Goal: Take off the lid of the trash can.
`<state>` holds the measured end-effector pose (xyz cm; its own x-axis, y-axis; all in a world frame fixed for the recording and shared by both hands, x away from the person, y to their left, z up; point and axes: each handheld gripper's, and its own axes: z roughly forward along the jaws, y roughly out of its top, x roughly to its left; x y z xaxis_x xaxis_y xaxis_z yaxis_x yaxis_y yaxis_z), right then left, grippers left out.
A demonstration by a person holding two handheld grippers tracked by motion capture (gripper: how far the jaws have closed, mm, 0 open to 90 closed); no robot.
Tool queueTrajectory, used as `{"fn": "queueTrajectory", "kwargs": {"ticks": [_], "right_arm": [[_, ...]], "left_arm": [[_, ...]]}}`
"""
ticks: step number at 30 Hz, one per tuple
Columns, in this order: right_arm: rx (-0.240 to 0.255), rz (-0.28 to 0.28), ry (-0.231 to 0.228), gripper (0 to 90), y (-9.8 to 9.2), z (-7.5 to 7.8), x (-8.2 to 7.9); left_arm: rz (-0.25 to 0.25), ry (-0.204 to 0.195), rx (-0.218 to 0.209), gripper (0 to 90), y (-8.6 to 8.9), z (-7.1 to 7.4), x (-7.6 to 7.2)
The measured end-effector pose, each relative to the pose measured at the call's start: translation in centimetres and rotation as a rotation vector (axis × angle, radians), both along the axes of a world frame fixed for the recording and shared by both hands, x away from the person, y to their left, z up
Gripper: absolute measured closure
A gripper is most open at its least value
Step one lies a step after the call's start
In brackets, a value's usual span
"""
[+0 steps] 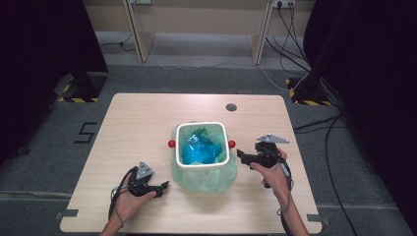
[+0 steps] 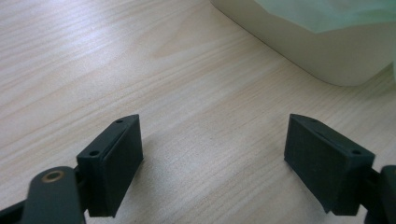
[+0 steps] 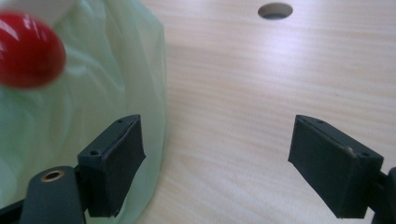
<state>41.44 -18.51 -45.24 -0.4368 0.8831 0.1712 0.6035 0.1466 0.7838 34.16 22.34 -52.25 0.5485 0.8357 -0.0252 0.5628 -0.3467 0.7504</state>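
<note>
A small white bin [image 1: 202, 125] stands at the table's middle, lined with a pale green bag [image 1: 209, 179] draped over its rim. Crumpled blue material [image 1: 199, 152] lies inside. A red knob sticks out on each side [image 1: 171, 143] [image 1: 231, 144]. My left gripper [image 1: 163, 189] rests low on the table just left of the bin, open, with bare wood between its jaws and the bin's base [image 2: 327, 56] ahead. My right gripper [image 1: 242, 155] hovers right of the bin, open, close under the right red knob [image 3: 28, 49], its left jaw beside the green bag [image 3: 107, 79].
The wooden table [image 1: 142, 123] has a round cable hole [image 1: 231, 107] at the back right, also ahead of the right gripper [image 3: 275, 10]. Black stands and cables sit on the floor on both sides beyond the table.
</note>
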Motion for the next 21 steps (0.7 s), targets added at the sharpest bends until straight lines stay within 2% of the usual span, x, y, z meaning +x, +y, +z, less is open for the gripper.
{"fn": "queueTrajectory", "kwargs": {"ticks": [9,15,21], "right_arm": [[-0.013,0.015,-0.036,18.8,1.0,3.0,1.7],[-0.036,0.0,-0.065,19.9,1.5,5.2,2.8],[-0.018,0.037,-0.076,23.0,2.9,6.6,3.4]], "left_arm": [[0.002,0.002,0.002,16.7,0.0,0.0,0.0],[0.003,0.003,0.004,16.2,0.0,0.0,0.0],[0.003,0.003,0.003,15.9,0.0,0.0,0.0]]}}
